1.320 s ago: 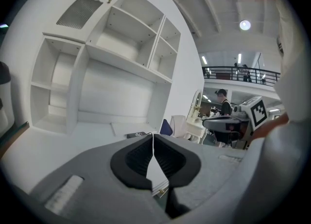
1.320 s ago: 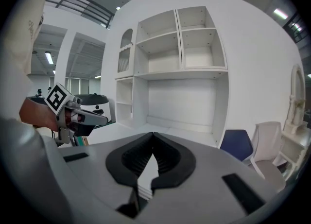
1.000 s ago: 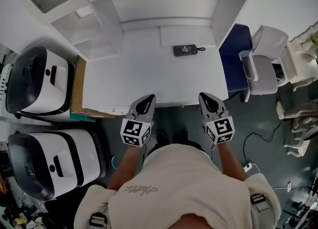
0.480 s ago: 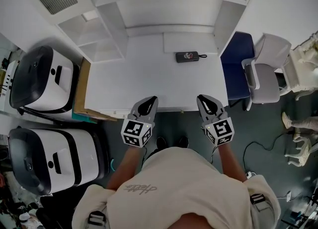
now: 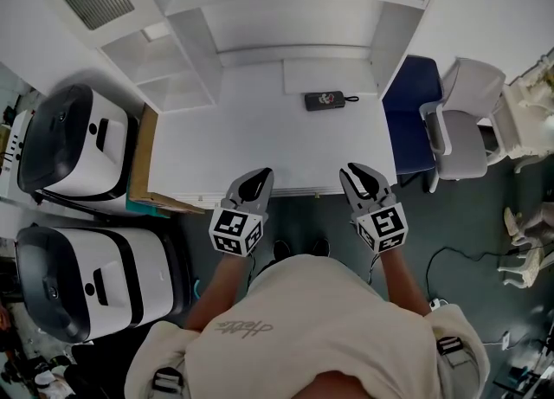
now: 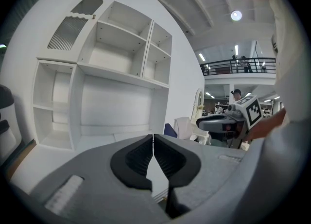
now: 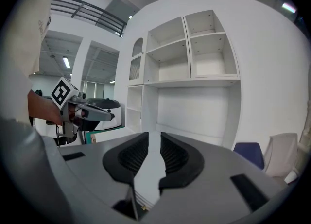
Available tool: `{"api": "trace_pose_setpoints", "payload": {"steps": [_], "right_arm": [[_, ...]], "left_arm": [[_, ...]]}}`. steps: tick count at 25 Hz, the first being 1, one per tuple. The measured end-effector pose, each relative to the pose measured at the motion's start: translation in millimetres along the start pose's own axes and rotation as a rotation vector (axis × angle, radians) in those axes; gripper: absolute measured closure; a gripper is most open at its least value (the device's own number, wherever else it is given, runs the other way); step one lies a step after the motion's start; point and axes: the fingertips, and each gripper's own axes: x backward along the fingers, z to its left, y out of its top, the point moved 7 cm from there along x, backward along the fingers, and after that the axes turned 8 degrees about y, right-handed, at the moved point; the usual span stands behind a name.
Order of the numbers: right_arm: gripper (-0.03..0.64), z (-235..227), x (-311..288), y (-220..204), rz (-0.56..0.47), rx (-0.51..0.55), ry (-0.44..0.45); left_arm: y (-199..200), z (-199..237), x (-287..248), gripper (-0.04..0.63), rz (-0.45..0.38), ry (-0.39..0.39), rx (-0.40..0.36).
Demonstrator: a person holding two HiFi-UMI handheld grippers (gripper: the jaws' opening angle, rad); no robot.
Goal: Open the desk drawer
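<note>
At the near edge of the white desk surface (image 5: pixel 260 138), a person stands holding a gripper in each hand, both pointing away from the body toward the desk. The drawer (image 5: pixel 299 189) seems to be the thin white strip just under that near edge. Its long axis runs left to right. No handle can be made out.

The left gripper (image 5: pixel 258 174) hovers over the edge left of the middle, and the right gripper (image 5: pixel 355 172) is right of the middle. The strip lies just ahead of and below both tips. Neither gripper is clearly nearer, and neither appears to touch it.

In the left gripper view, the left gripper's (image 6: pixel 153 143) jaws are closed, with their dark pads meeting at the tip and nothing between them. In the right gripper view, the right gripper's (image 7: pixel 154 143) jaws stand a narrow slit apart and hold nothing. Only the bare surface and its near edge show through the gap.

Either gripper would likely need to drop below the edge and widen its jaws to catch the drawer front.
</note>
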Motion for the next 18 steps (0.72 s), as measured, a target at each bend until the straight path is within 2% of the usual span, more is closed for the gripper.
{"api": "trace_pose_setpoints", "payload": {"steps": [5, 18], "right_arm": [[0.557, 2, 2, -13, 0.046, -0.003, 0.008], [0.557, 23, -13, -97, 0.253, -0.113, 0.062]], "left_arm": [[-9, -4, 2, 0.577, 0.020, -0.001, 0.017], [-60, -3, -5, 0.578, 0.124, -0.012, 0.078]]}}
